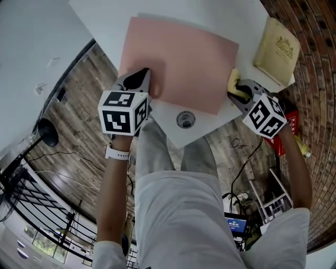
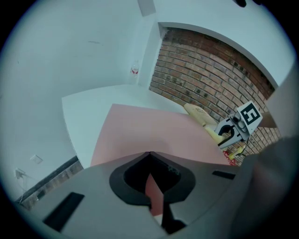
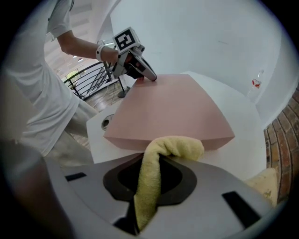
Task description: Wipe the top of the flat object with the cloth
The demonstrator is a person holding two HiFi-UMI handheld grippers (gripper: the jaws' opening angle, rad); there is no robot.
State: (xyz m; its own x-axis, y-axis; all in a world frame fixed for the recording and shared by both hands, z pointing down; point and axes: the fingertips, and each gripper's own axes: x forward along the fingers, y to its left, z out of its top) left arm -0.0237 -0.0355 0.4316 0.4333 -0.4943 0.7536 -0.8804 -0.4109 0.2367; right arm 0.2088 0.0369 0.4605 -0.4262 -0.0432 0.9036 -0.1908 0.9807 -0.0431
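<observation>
White table (image 1: 210, 16) beside a brick wall (image 1: 315, 31), pink flat board (image 1: 181, 60) lying on it, left gripper (image 1: 148, 86) clamped on its near-left edge, yellow cloth (image 1: 233, 80) pinched in the right gripper (image 1: 239, 90), bunched against the board's right edge, cream book (image 1: 277, 50) just beyond.

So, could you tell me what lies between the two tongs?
Only the bare top of the pink flat object, clearest in the head view.
</observation>
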